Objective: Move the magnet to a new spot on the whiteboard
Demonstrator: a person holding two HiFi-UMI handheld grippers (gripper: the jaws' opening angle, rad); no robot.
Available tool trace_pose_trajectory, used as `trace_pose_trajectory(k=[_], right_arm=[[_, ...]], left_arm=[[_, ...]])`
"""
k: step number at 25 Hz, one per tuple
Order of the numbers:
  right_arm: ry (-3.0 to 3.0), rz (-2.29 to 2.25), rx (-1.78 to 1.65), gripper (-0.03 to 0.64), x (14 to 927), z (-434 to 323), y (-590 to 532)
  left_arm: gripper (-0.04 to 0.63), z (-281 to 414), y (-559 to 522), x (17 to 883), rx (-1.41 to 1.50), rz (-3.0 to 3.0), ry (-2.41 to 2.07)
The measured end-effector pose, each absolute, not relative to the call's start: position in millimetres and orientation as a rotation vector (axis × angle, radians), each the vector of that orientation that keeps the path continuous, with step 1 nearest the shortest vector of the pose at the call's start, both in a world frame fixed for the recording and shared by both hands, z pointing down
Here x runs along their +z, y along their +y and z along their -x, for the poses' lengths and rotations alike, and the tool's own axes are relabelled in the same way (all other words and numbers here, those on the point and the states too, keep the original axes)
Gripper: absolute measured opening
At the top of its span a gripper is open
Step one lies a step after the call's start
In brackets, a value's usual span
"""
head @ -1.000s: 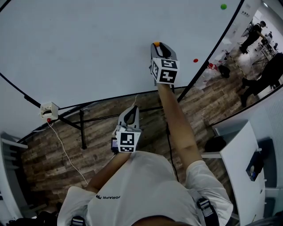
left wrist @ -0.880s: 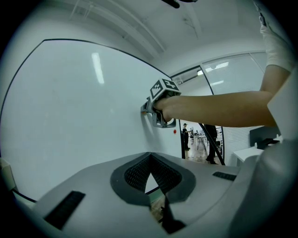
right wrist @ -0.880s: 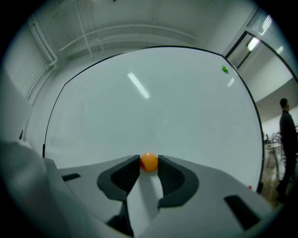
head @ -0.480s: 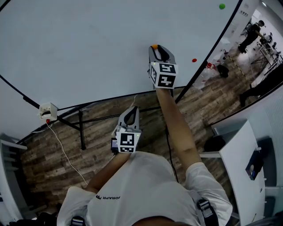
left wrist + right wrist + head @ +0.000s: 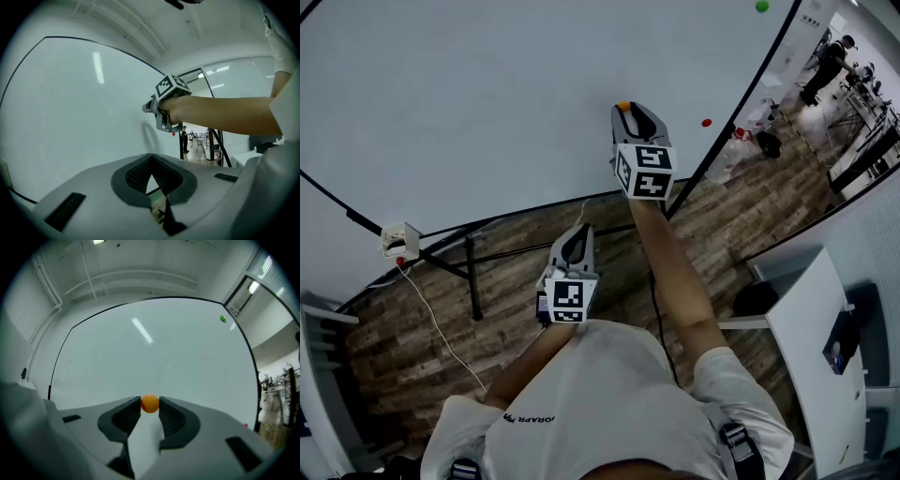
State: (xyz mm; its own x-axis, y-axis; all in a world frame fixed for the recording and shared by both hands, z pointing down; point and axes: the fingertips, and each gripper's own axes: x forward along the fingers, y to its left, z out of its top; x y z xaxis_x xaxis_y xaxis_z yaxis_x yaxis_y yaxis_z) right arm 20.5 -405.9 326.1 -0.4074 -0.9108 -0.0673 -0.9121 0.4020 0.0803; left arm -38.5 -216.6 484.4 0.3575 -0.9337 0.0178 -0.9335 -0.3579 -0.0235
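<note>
A small orange magnet (image 5: 150, 403) sits pinched between the tips of my right gripper (image 5: 150, 405), which is shut on it. In the head view the orange magnet (image 5: 623, 106) and right gripper (image 5: 628, 112) are up against the lower middle of the whiteboard (image 5: 469, 94); whether the magnet touches the board I cannot tell. My left gripper (image 5: 575, 236) hangs lower and nearer the body, away from the board, jaws shut and empty. From the left gripper view I see the left gripper (image 5: 151, 157) in front and the right gripper (image 5: 149, 108) by the board.
A green magnet (image 5: 761, 6) sticks near the board's upper right and a red magnet (image 5: 706, 122) near its right edge. Below the board are its black stand legs (image 5: 473, 272), a white box (image 5: 400, 241) with a cable, and a white desk (image 5: 811, 347) at right.
My right gripper with the orange magnet has shifted a little lower in the head view, closer to the level of the red magnet. The left gripper has stayed put.
</note>
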Motion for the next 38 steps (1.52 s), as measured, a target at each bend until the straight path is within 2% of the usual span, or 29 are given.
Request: trace_pose_trajectory(k=[38], right_arm=[[2.647, 1.645, 0.177, 0.130, 371.7, -34.3, -328.5]], left_arm=[[0.003, 38.0, -211.5, 481.8, -0.042, 2.565, 1.779]])
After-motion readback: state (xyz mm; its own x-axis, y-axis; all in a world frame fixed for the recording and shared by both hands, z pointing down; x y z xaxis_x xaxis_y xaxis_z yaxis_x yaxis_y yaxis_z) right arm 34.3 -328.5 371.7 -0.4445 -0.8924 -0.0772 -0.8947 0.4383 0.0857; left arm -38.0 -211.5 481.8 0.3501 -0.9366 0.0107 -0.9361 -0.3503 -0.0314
